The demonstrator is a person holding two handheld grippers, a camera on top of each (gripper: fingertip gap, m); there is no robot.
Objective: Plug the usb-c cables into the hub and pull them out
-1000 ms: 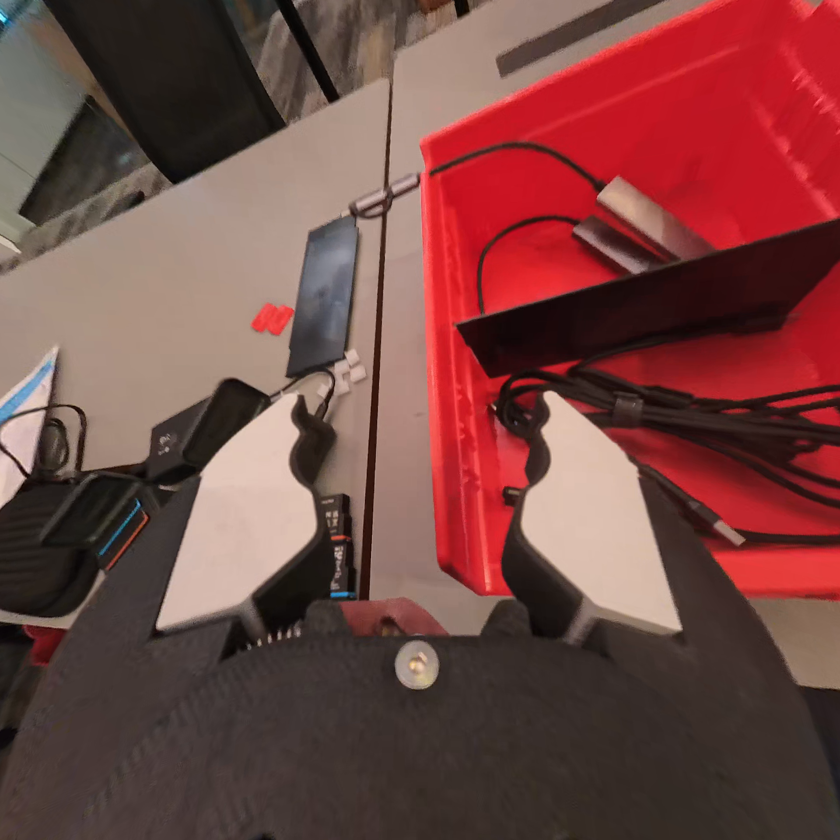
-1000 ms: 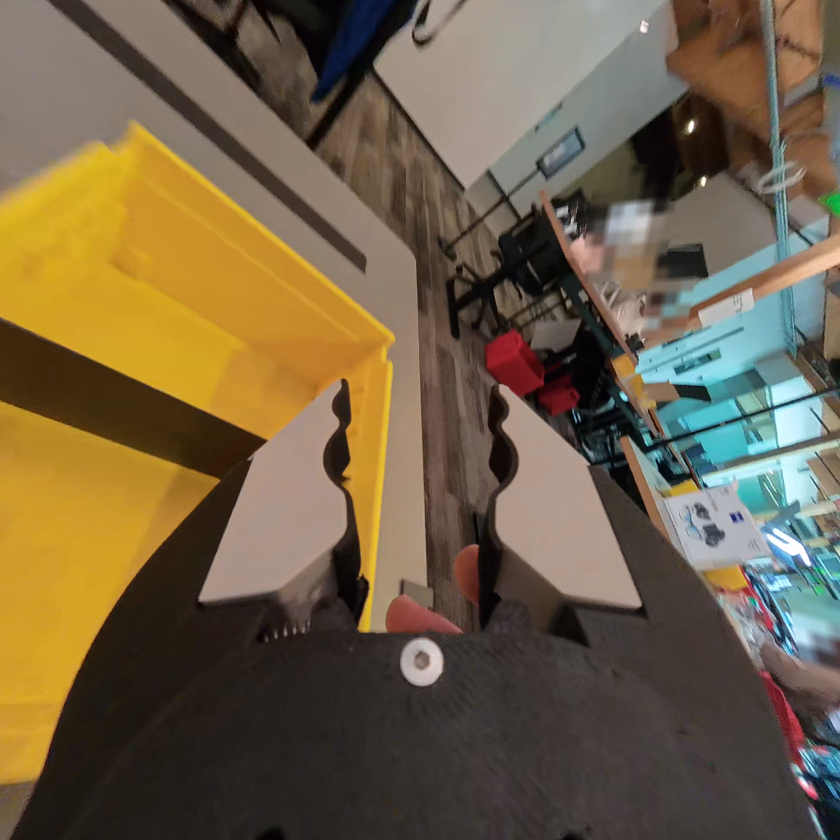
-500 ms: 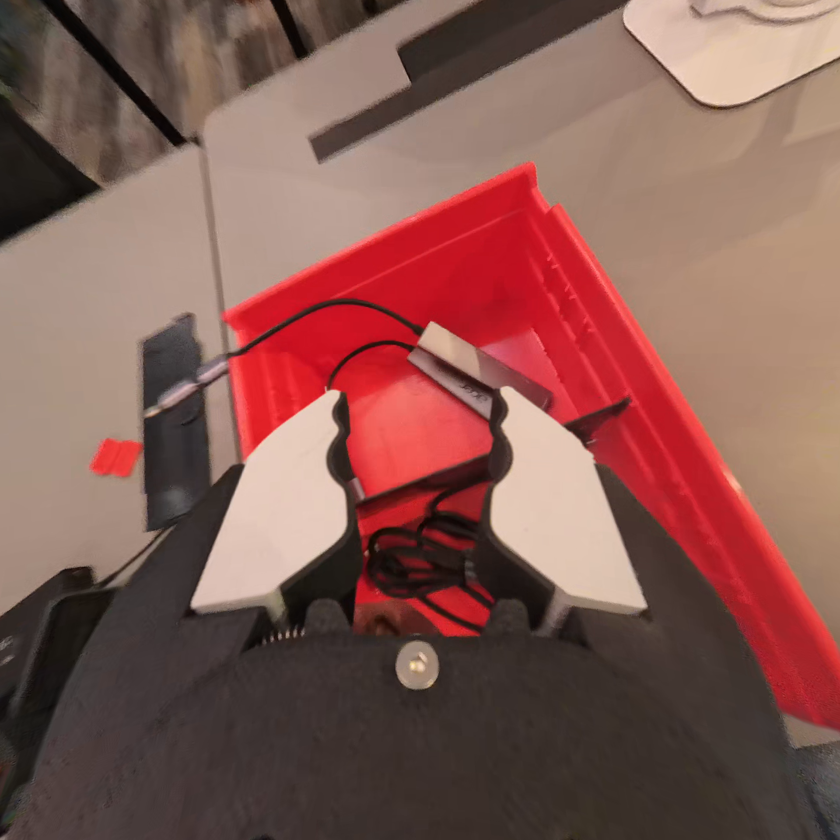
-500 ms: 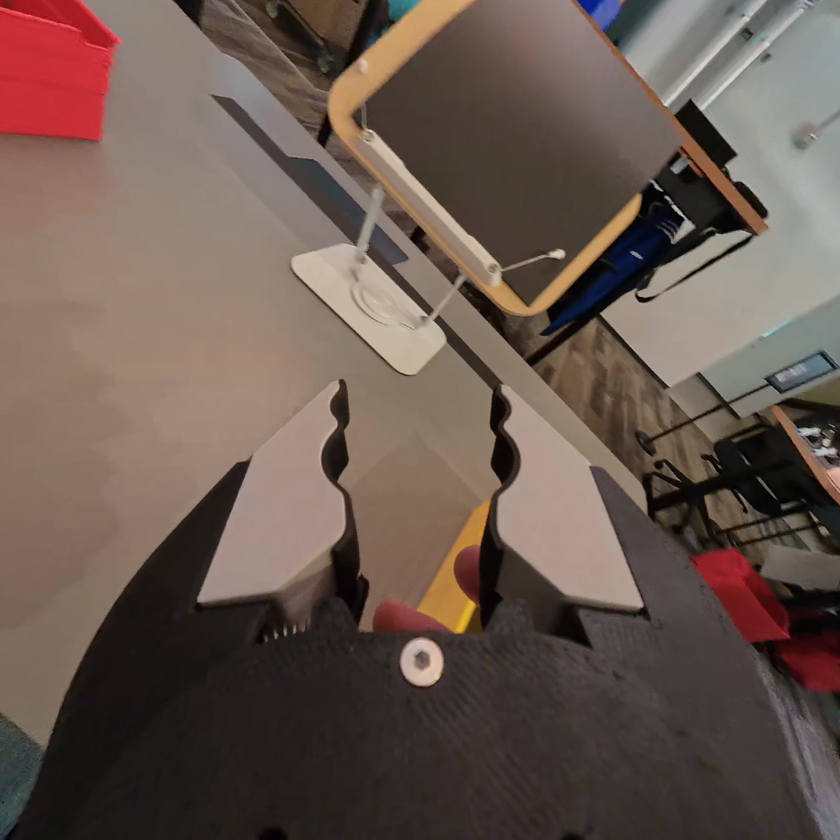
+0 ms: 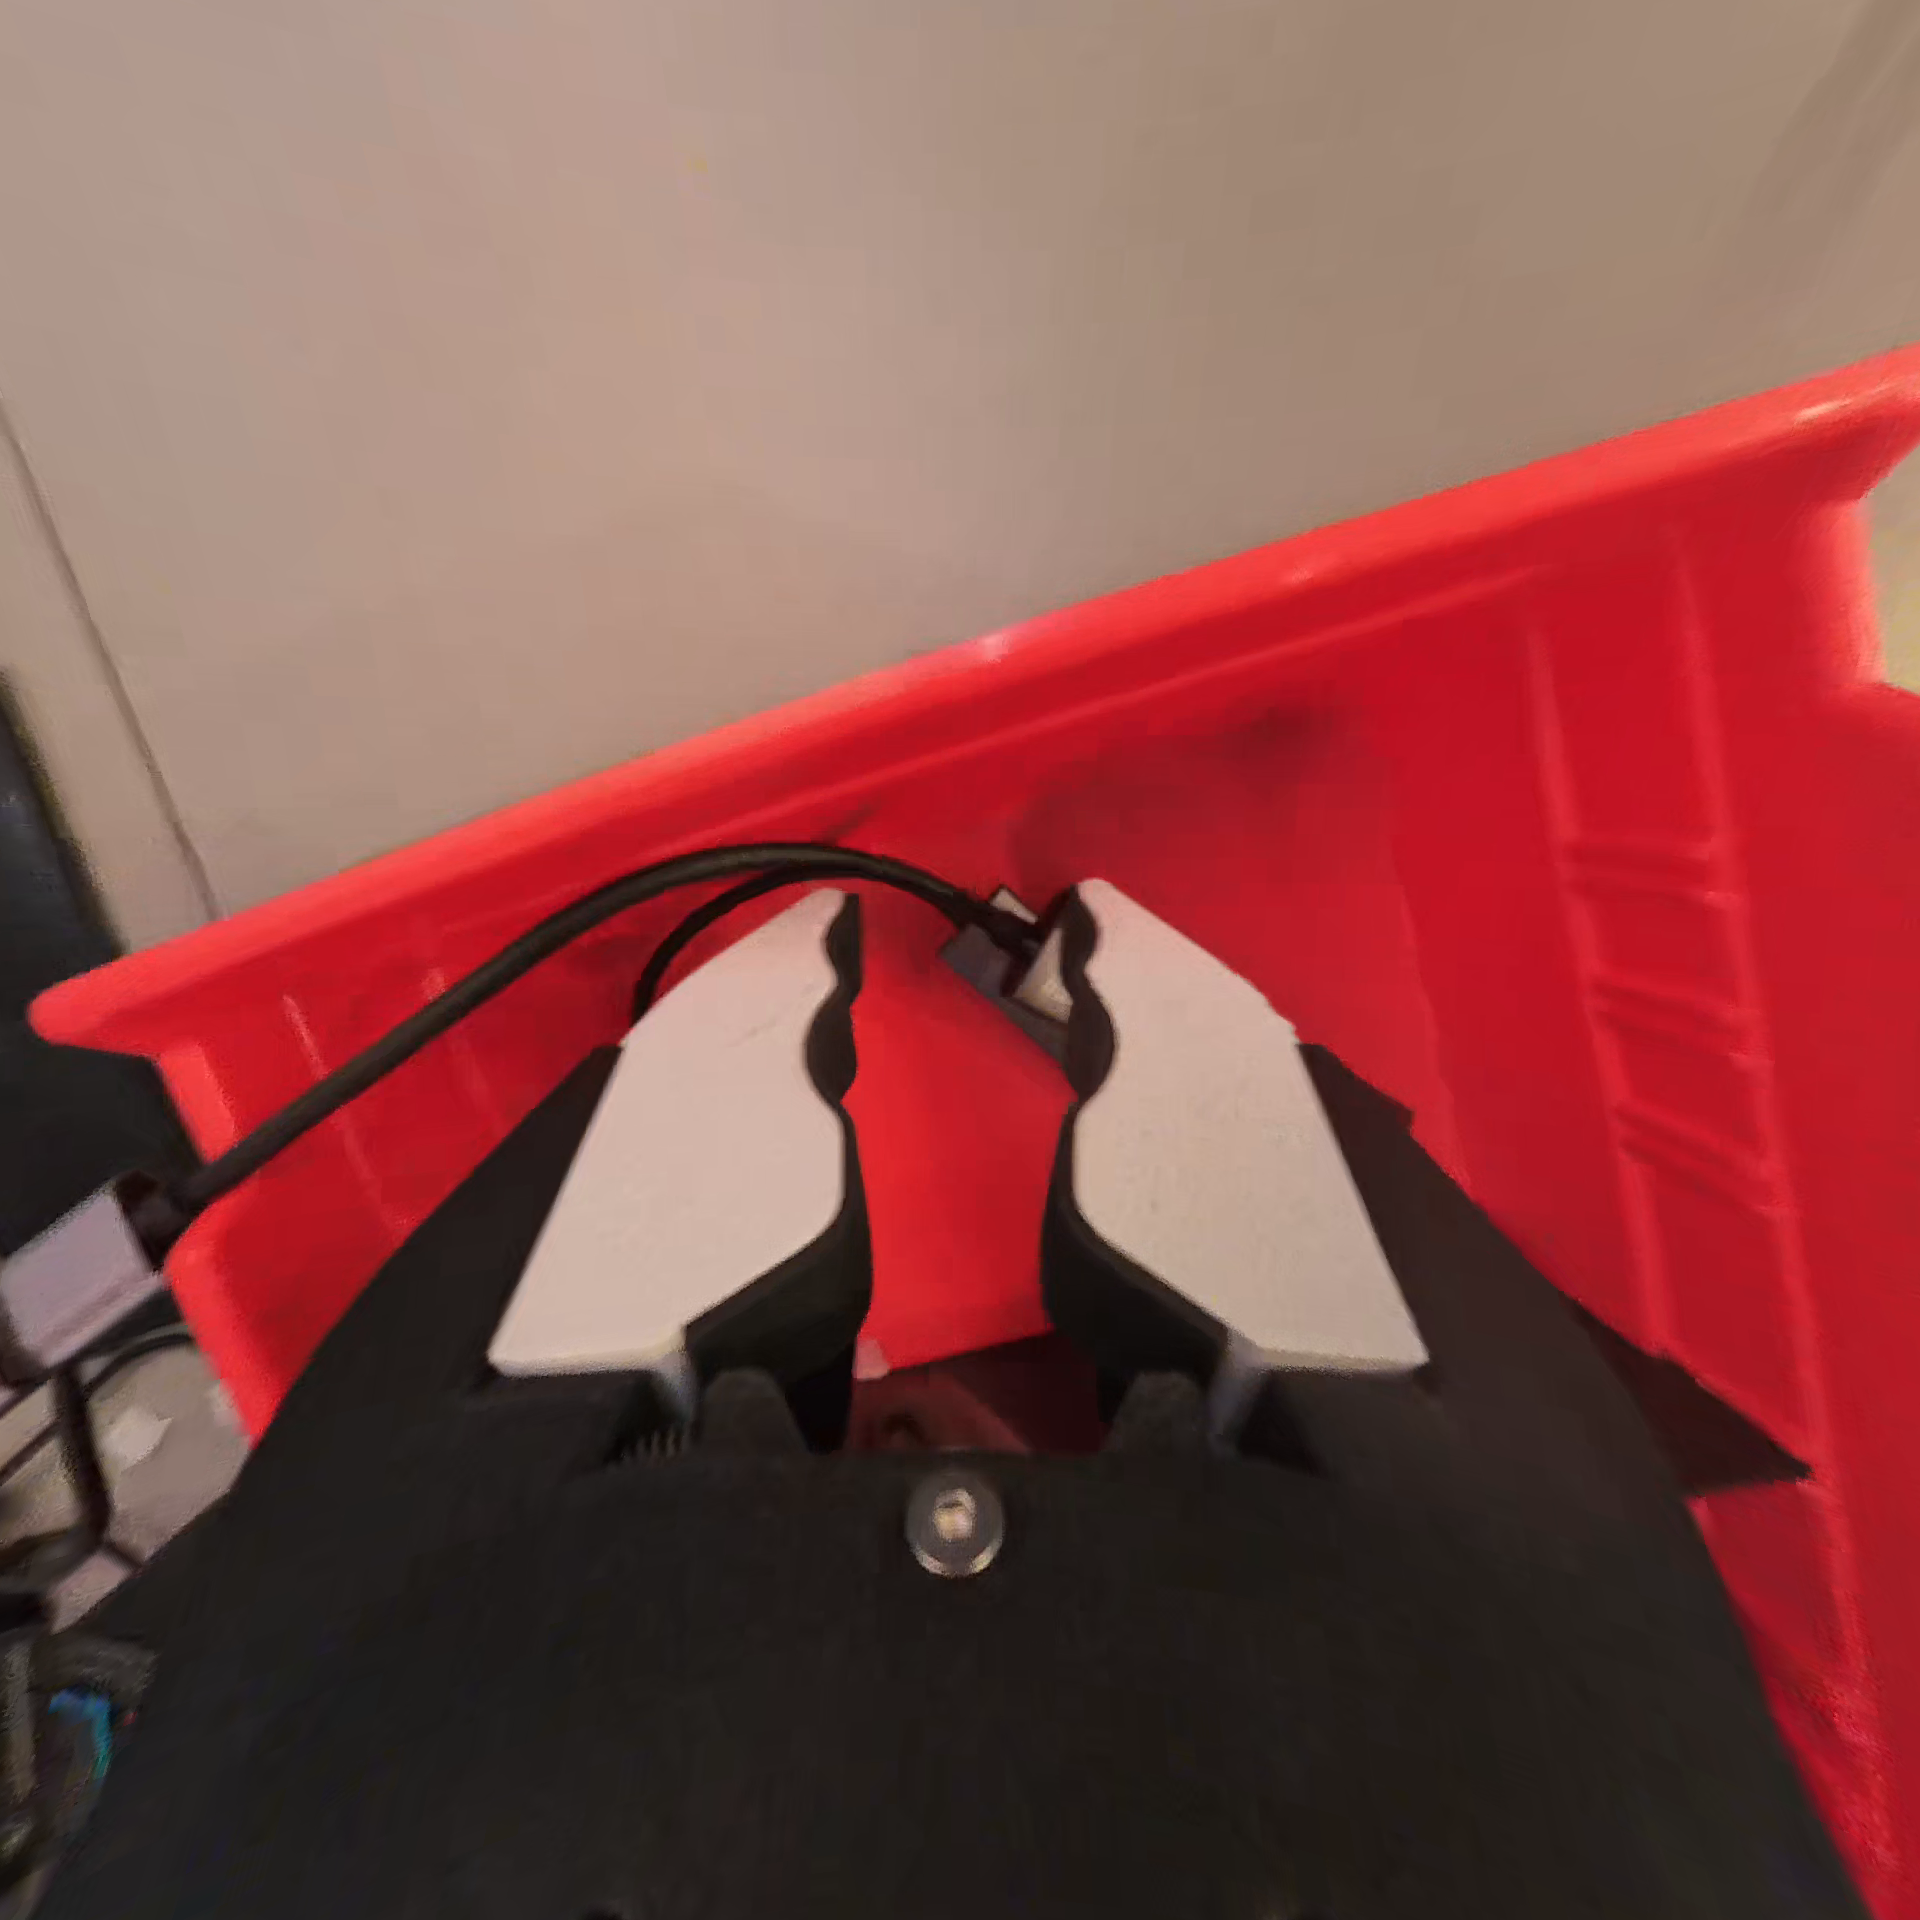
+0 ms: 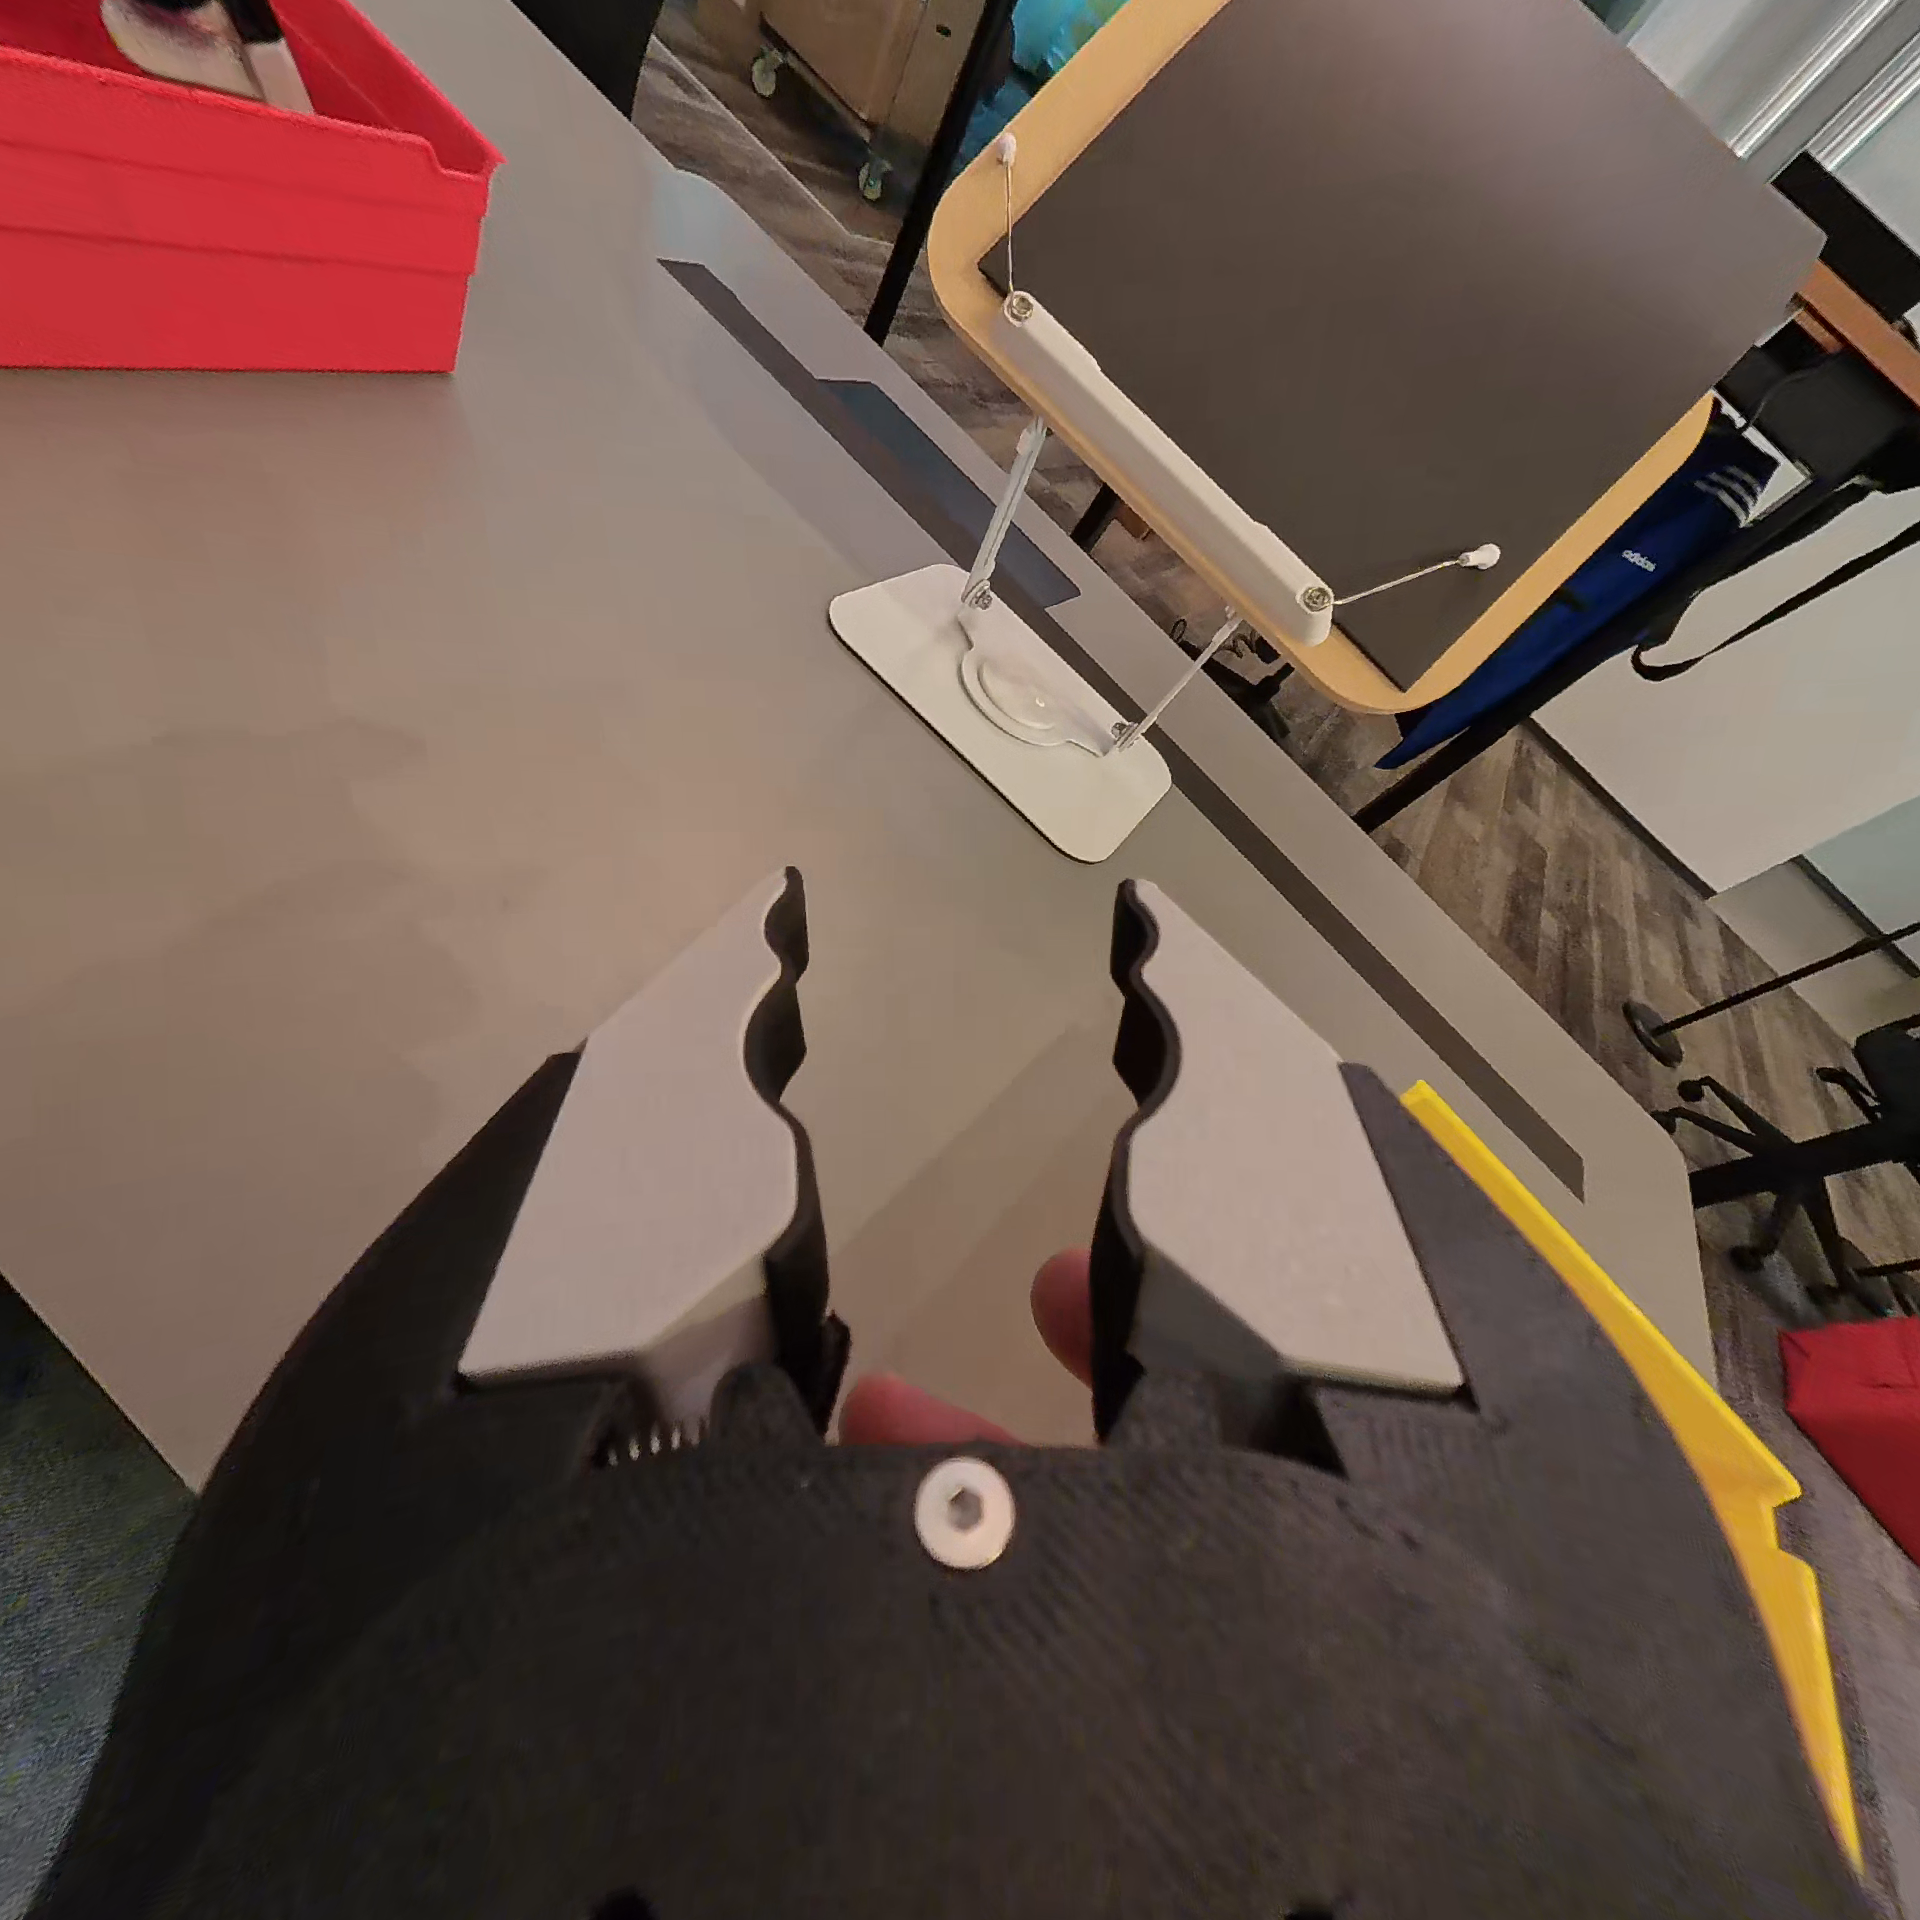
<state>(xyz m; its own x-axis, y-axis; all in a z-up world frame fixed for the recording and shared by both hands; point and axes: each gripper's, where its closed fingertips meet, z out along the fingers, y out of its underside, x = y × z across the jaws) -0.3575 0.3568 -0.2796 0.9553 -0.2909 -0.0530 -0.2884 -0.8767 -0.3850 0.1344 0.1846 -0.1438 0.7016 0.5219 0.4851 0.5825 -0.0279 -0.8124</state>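
My left gripper (image 5: 961,914) is open and low inside the red bin (image 5: 1351,727), close to its far wall. The end of a grey hub (image 5: 1003,961) shows just in front of the right fingertip, mostly hidden behind it. The hub's black cable (image 5: 499,987) arcs left over the bin's rim to a grey plug (image 5: 73,1262) on the table. My right gripper (image 6: 956,894) is open and empty above the bare grey table (image 6: 364,727). The red bin (image 6: 229,239) lies at the far left in the right wrist view.
A white stand (image 6: 997,707) holding a tan-framed dark board (image 6: 1403,312) sits ahead of the right gripper near the table's far edge. A yellow bin's rim (image 6: 1662,1455) runs along the right. Dark gear (image 5: 42,1662) lies left of the red bin. My hands' fingertips stand some 55 centimetres from each other. The grey plug (image 5: 73,1262) sits 11 centimetres or so from the ends of my left fingers.
My left gripper has dropped forward into the red bin, close to the hub's end. My right gripper has turned slightly left and the stand now sits nearer centre.
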